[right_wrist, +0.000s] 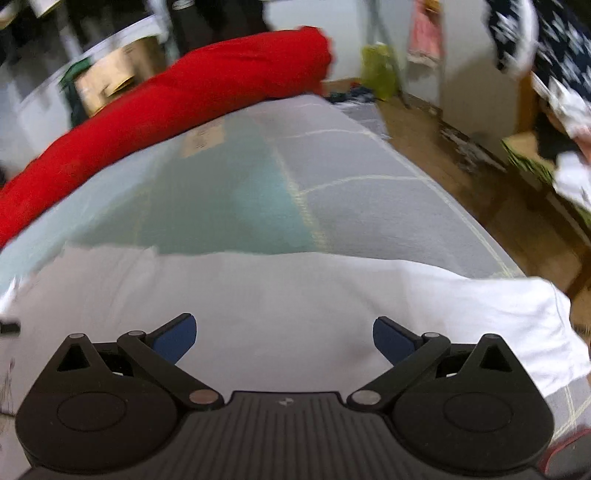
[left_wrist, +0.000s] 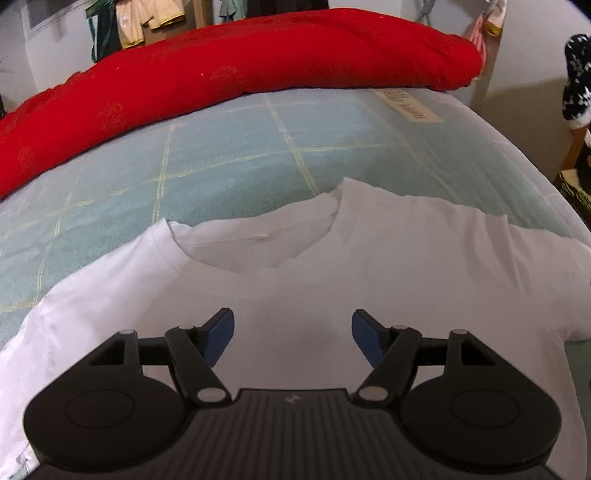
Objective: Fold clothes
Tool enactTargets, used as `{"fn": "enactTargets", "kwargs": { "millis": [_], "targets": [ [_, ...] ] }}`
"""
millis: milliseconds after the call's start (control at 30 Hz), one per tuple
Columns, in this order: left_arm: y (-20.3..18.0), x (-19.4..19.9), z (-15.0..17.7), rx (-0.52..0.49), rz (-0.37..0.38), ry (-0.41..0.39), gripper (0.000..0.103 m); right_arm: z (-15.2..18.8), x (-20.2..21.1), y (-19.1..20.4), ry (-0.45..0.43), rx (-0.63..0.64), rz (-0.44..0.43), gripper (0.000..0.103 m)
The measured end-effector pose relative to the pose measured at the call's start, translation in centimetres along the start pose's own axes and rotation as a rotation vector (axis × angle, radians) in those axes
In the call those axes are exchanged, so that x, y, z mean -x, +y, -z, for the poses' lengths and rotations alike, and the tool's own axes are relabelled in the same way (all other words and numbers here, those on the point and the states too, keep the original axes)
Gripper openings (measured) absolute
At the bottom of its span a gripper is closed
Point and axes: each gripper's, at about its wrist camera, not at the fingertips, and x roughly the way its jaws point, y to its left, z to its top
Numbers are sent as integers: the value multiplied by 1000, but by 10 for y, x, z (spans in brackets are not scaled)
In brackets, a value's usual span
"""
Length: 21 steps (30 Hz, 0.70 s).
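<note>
White shirt (left_wrist: 295, 280) lying flat on bed (left_wrist: 229, 155), collar facing red quilt (left_wrist: 236, 62). Left gripper (left_wrist: 293, 341) and right gripper (right_wrist: 284, 341) hovering open, empty. Advice: pinch shoulder seam and hem, keeping fabric taut.

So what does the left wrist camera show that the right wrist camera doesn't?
Only the left wrist view shows the white T-shirt's neckline with its inner label, and tan clothes hanging behind the bed.

Only the right wrist view shows the wooden floor beside the bed, a yellow-green bag, and the shirt's edge draping near the bed's side.

Both show the white T-shirt spread flat on the checked bedcover, the red quilt rolled along the far edge, and an open hand-held gripper hovering over the shirt: left, right.
</note>
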Motion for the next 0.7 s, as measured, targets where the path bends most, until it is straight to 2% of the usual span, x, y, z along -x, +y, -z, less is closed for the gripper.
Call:
{"fn": "enactTargets", "kwargs": {
  "millis": [100, 167, 300, 400, 533, 700],
  "targets": [
    [2, -4, 6, -2, -3, 27, 72, 15, -6, 6, 46, 48, 25, 103],
    [5, -5, 9, 8, -7, 41, 72, 22, -11, 2, 76, 60, 82, 103],
    [9, 15, 16, -7, -23, 8, 72, 16, 2, 12, 80, 103, 113, 103],
    [11, 27, 24, -27, -28, -5, 72, 9, 9, 40, 44, 137, 29, 103],
    [15, 31, 39, -47, -24, 7, 72, 11, -7, 81, 50, 183, -51, 103],
    [26, 29, 63, -85, -12, 33, 74, 31, -9, 105, 95, 264, -46, 103]
  ]
}}
